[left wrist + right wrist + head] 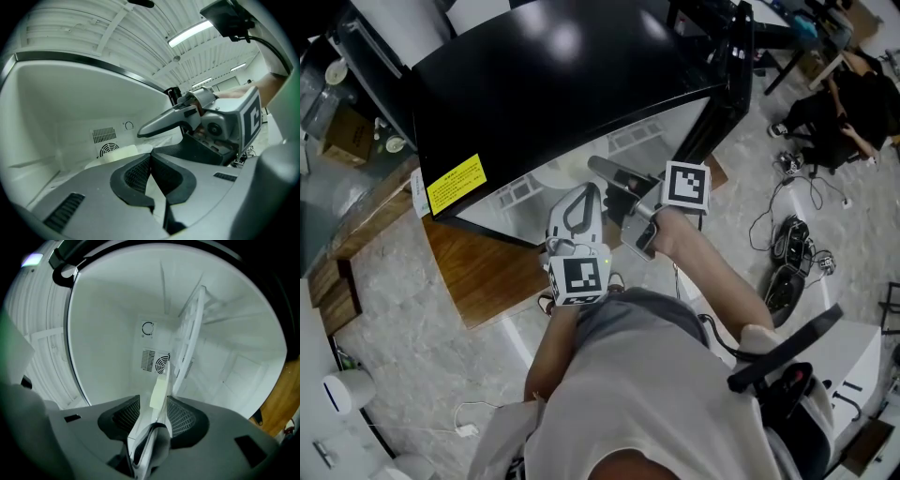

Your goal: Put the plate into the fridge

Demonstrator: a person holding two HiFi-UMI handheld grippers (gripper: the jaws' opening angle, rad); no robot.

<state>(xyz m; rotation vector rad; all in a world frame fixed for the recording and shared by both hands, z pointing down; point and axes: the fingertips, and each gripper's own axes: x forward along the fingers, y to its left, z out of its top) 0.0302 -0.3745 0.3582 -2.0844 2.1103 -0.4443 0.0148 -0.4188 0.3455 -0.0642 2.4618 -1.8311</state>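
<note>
The white plate (557, 174) lies inside the open black fridge (553, 84). In the right gripper view the plate (146, 434) shows edge-on between the jaws, with a pale yellow block (159, 389) on it. My right gripper (153, 400) is open; its pads stand off the plate on both sides. From the head view it (607, 174) reaches into the fridge mouth. My left gripper (151, 157) is shut with nothing between its pads, and hangs just left of the right one (187, 123). The plate (117, 153) lies beyond it on the fridge floor.
The fridge's back wall has a fan vent (155, 362) and a white wire shelf (191, 333) stands near the plate. The fridge sits on a wooden board (487, 272). The fridge door (727, 75) is swung open at the right. Cables and shoes (792, 253) lie on the floor at the right.
</note>
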